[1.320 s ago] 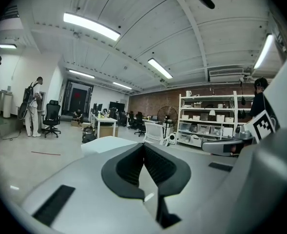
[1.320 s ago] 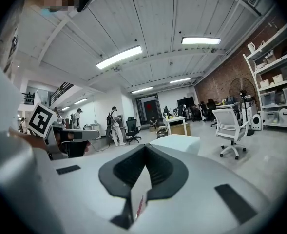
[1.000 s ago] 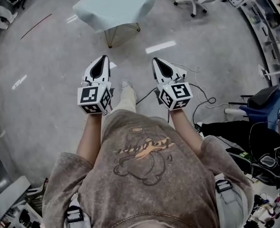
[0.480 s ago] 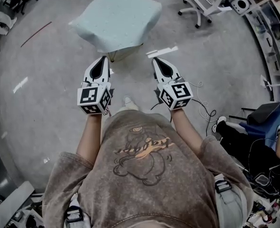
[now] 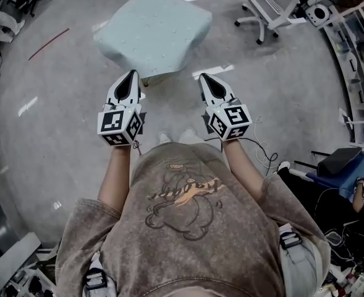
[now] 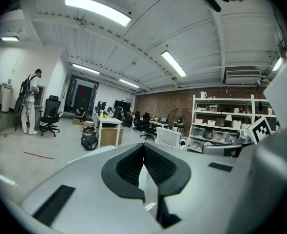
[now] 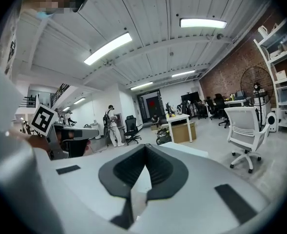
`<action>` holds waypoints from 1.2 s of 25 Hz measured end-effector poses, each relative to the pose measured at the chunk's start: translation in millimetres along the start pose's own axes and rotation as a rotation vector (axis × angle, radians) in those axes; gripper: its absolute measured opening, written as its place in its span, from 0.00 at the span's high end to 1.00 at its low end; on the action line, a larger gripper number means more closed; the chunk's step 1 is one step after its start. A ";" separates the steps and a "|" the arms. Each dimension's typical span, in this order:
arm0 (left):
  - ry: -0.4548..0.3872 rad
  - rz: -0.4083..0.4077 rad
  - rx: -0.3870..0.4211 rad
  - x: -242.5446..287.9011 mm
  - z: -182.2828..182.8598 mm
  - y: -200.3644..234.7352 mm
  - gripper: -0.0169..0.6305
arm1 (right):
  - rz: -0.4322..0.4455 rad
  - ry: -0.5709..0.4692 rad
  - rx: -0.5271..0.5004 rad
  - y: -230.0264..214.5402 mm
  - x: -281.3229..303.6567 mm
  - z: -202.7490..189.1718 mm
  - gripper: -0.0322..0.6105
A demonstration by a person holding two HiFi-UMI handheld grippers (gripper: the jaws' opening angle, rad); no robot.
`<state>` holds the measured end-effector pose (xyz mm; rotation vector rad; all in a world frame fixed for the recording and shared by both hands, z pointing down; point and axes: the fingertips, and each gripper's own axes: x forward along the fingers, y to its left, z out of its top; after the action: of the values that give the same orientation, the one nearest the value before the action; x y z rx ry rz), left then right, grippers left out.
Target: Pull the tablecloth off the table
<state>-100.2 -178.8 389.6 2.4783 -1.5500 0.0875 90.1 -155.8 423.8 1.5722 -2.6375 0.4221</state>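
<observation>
In the head view, a small table draped in a pale blue-green tablecloth (image 5: 154, 33) stands on the grey floor ahead. The cloth hangs over all the table's edges. My left gripper (image 5: 131, 74) points at the table's near left side, its tip just short of the cloth's hem. The right gripper (image 5: 203, 78) points past the near right corner, over bare floor. Both are shut with nothing between the jaws and touch nothing. In the left gripper view the jaws (image 6: 143, 146) meet in a closed V. The right gripper (image 7: 144, 147) looks the same in its own view.
A white office chair (image 5: 269, 4) stands at the back right. Cables (image 5: 263, 148) trail on the floor by my right side, near a seated person's legs (image 5: 314, 179). Shelving (image 5: 361, 48) lines the right wall. A red strip (image 5: 48, 44) lies on the floor at left.
The table has come nearer in the head view, sliding down toward both grippers. The gripper tips now nearly reach its near edge. Both jaws stay shut.
</observation>
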 end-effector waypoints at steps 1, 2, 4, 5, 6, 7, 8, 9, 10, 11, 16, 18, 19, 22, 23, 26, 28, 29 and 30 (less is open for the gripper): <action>-0.002 0.006 -0.005 4.4 3.0 -1.1 0.95 | 0.004 0.002 -0.001 -4.8 2.3 4.2 0.94; -0.003 0.010 -0.008 8.3 5.9 -2.3 0.95 | 0.008 0.004 -0.001 -9.1 4.7 8.4 0.94; -0.005 0.017 -0.011 14.8 9.6 -3.5 0.95 | 0.015 0.002 -0.001 -16.4 9.8 15.3 0.94; -0.007 0.021 -0.015 17.6 10.3 -3.1 0.95 | 0.018 0.000 -0.001 -19.4 12.7 17.5 0.94; -0.011 0.026 -0.021 20.4 10.6 -2.4 0.95 | 0.022 -0.004 -0.001 -21.9 15.4 19.4 0.94; -0.015 0.031 -0.028 23.0 11.0 -1.9 0.95 | 0.027 -0.008 -0.002 -24.0 17.9 21.1 0.94; -0.019 0.035 -0.033 25.2 11.2 -1.9 0.95 | 0.033 -0.012 -0.004 -25.5 19.9 22.6 0.94; -0.021 0.037 -0.036 26.9 11.4 -2.3 0.95 | 0.041 -0.016 -0.006 -26.5 21.7 23.7 0.94; -0.023 0.039 -0.035 28.2 11.7 -3.0 0.95 | 0.049 -0.019 -0.006 -27.2 23.3 24.5 0.94; -0.025 0.041 -0.032 29.1 11.9 -3.7 0.94 | 0.056 -0.021 -0.007 -27.5 24.9 25.0 0.94; -0.023 0.055 -0.038 27.7 12.4 -2.1 0.94 | 0.084 -0.025 -0.015 -24.5 32.1 28.5 0.94; -0.025 0.057 -0.041 26.0 12.3 -2.8 0.94 | 0.097 -0.026 -0.012 -22.5 34.3 28.3 0.95; -0.028 0.055 -0.044 25.2 11.9 -3.5 0.94 | 0.107 -0.024 -0.012 -21.0 35.3 26.8 0.94; -0.033 0.056 -0.057 24.0 9.7 -2.8 0.94 | 0.132 -0.008 -0.020 -14.2 39.4 22.8 0.88; -0.031 0.055 -0.064 24.2 8.7 -2.8 0.93 | 0.141 -0.003 -0.028 -12.1 40.5 22.2 0.86; -0.021 0.045 -0.080 26.3 5.3 -5.1 0.79 | 0.169 0.008 -0.058 -7.8 43.3 19.3 0.79; -0.013 0.042 -0.086 28.3 2.7 -4.9 0.73 | 0.180 0.017 -0.065 -6.4 46.1 16.9 0.71; -0.008 0.041 -0.089 29.3 1.1 -4.3 0.69 | 0.184 0.020 -0.062 -5.9 47.5 15.5 0.67; -0.002 0.042 -0.091 30.2 -0.8 -3.6 0.65 | 0.189 0.026 -0.056 -5.5 48.9 14.2 0.64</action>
<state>-83.6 -203.7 394.8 2.3780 -1.5709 0.0203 72.6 -203.8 419.8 1.2988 -2.7626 0.3693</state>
